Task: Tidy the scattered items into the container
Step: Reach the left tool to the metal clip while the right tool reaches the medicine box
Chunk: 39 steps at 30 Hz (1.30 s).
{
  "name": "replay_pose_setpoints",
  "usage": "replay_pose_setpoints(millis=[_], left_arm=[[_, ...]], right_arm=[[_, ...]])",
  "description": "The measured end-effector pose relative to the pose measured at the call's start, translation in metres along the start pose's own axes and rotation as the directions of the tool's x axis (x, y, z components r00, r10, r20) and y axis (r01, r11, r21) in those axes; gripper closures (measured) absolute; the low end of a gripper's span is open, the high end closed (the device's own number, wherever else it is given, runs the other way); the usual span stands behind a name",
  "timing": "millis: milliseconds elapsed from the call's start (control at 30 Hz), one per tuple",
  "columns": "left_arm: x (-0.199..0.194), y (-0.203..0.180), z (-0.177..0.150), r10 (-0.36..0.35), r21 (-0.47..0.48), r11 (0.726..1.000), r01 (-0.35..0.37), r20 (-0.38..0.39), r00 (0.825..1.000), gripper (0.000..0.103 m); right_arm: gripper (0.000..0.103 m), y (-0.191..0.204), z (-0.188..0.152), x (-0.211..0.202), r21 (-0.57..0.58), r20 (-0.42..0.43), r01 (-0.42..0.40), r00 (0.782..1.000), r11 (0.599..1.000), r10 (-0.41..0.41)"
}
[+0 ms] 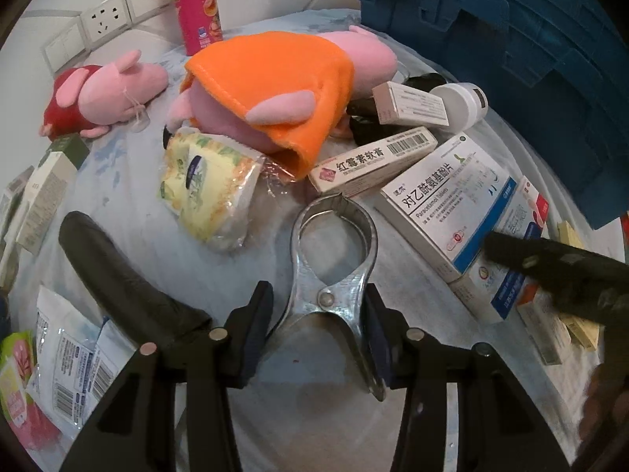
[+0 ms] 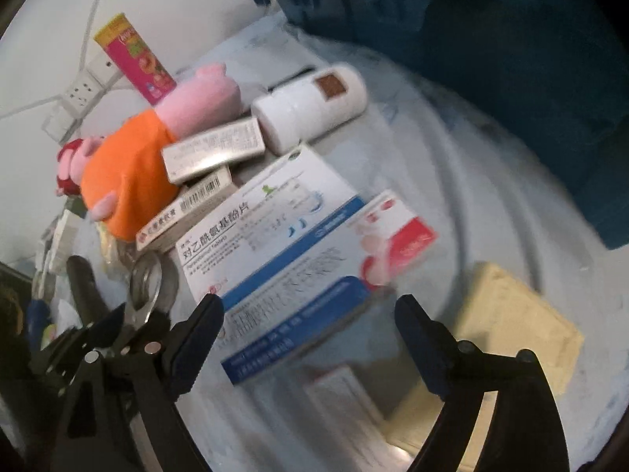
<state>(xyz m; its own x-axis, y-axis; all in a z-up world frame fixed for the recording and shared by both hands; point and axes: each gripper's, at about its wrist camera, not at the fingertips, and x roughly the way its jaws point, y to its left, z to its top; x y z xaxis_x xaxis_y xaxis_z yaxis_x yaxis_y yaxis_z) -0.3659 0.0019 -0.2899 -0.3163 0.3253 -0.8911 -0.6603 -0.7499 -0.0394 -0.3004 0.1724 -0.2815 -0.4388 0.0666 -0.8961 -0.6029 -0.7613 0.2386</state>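
The left gripper (image 1: 320, 328) clamps the handles of a shiny metal clamp (image 1: 334, 251) lying on the pale cloth (image 1: 243, 275), beside a white-and-blue box (image 1: 444, 204) printed "Paracetamol Tablets". The right gripper (image 2: 310, 326) gapes wide, empty, above that box. The blue ribbed plastic crate (image 1: 511, 39) stands behind; its contents are hidden.

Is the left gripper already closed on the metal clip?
Yes, in the left wrist view the left gripper has both fingers pressed against the handles of the metal clip, one on each side.
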Motion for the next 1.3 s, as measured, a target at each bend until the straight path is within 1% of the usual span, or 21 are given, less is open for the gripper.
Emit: replay_pose_setpoints(millis=[33, 100, 167, 200, 233, 267, 300, 333, 467, 500, 600, 633, 667, 700, 733, 800, 900, 1067, 1167, 1300], left_arm=[[-0.001, 0.000, -0.001, 0.000, 0.000, 1.000, 0.000, -0.001, 1.000, 0.058], [-0.004, -0.001, -0.007, -0.005, -0.001, 1.000, 0.005, -0.008, 1.000, 0.058], [-0.008, -0.003, -0.013, -0.010, -0.003, 1.000, 0.010, -0.015, 1.000, 0.058], [-0.010, -0.003, -0.017, -0.012, -0.004, 1.000, 0.012, -0.019, 1.000, 0.058], [-0.012, -0.003, -0.019, -0.018, -0.006, 1.000, 0.018, -0.022, 1.000, 0.058], [-0.013, -0.001, -0.019, -0.026, -0.008, 1.000, 0.026, -0.025, 0.999, 0.058], [-0.014, -0.001, -0.019, -0.027, -0.010, 1.000, 0.027, -0.026, 0.999, 0.058], [-0.015, -0.002, -0.021, -0.025, -0.010, 1.000, 0.025, -0.026, 0.999, 0.058], [-0.014, -0.006, -0.020, -0.009, -0.011, 1.000, 0.009, -0.024, 1.000, 0.058], [-0.013, -0.007, -0.020, -0.006, -0.009, 1.000, 0.006, -0.022, 1.000, 0.058], [-0.014, -0.011, -0.020, -0.003, 0.001, 1.000, 0.003, -0.015, 1.000, 0.058], [-0.014, -0.012, -0.021, -0.006, 0.003, 1.000, 0.006, -0.013, 1.000, 0.058], [-0.015, -0.014, -0.021, -0.009, 0.006, 1.000, 0.009, -0.012, 1.000, 0.058], [-0.016, -0.015, -0.022, -0.012, 0.008, 1.000, 0.012, -0.010, 1.000, 0.064], [-0.017, -0.016, -0.022, -0.014, 0.010, 1.000, 0.014, -0.008, 1.000, 0.065], [-0.012, -0.019, -0.018, -0.019, 0.014, 1.000, 0.019, -0.006, 1.000, 0.065], [-0.016, -0.022, -0.019, -0.020, 0.015, 1.000, 0.020, -0.002, 1.000, 0.065], [-0.036, -0.028, -0.018, -0.025, 0.010, 1.000, 0.025, 0.033, 0.999, 0.065], [-0.052, -0.029, -0.018, -0.025, -0.003, 1.000, 0.026, 0.060, 0.998, 0.065], [-0.071, -0.024, -0.014, -0.020, -0.014, 1.000, 0.021, 0.095, 0.995, 0.065]], right_arm=[[0.011, 0.006, -0.001, 0.001, -0.036, 0.003, 0.014, 1.000, 0.999, -0.014], [0.014, 0.005, -0.007, -0.004, -0.083, -0.024, 0.000, 1.000, 0.997, -0.002], [0.018, -0.001, -0.013, -0.013, -0.127, -0.034, 0.026, 0.999, 0.992, -0.030], [0.024, -0.006, -0.015, -0.019, -0.142, -0.032, 0.050, 0.998, 0.989, -0.056], [0.037, -0.010, -0.017, -0.024, -0.152, -0.029, 0.068, 0.997, 0.986, -0.074], [0.046, -0.015, -0.017, -0.029, -0.154, -0.028, 0.079, 0.996, 0.985, -0.084], [0.058, -0.017, -0.016, -0.031, -0.145, -0.028, 0.081, 0.996, 0.986, -0.086], [0.063, -0.018, -0.014, -0.032, -0.134, -0.028, 0.082, 0.996, 0.988, -0.086], [0.061, -0.023, -0.008, -0.032, -0.079, -0.012, 0.085, 0.996, 0.993, -0.086], [0.057, -0.024, -0.006, -0.029, -0.060, -0.005, 0.089, 0.996, 0.994, -0.090], [0.051, -0.026, 0.000, -0.018, -0.019, 0.002, 0.104, 0.995, 0.994, -0.104], [0.047, -0.028, 0.002, -0.014, 0.000, 0.002, 0.105, 0.994, 0.994, -0.105], [0.045, -0.031, 0.004, -0.009, 0.021, 0.003, 0.105, 0.994, 0.994, -0.105], [0.046, -0.029, 0.004, -0.008, 0.007, 0.010, 0.121, 0.993, 0.993, -0.121], [0.050, -0.027, 0.004, -0.007, -0.015, 0.019, 0.139, 0.990, 0.990, -0.139], [0.052, -0.024, 0.001, -0.007, -0.057, 0.024, 0.146, 0.989, 0.988, -0.145], [0.057, -0.026, -0.004, -0.011, -0.078, 0.020, 0.137, 0.991, 0.988, -0.136], [0.058, -0.018, -0.011, -0.034, -0.097, 0.047, 0.081, 0.996, 0.992, -0.076], [0.060, -0.013, -0.016, -0.047, -0.109, 0.064, 0.046, 0.997, 0.993, -0.039], [0.061, -0.004, -0.022, -0.067, -0.128, 0.084, 0.015, 0.996, 0.992, -0.004]])
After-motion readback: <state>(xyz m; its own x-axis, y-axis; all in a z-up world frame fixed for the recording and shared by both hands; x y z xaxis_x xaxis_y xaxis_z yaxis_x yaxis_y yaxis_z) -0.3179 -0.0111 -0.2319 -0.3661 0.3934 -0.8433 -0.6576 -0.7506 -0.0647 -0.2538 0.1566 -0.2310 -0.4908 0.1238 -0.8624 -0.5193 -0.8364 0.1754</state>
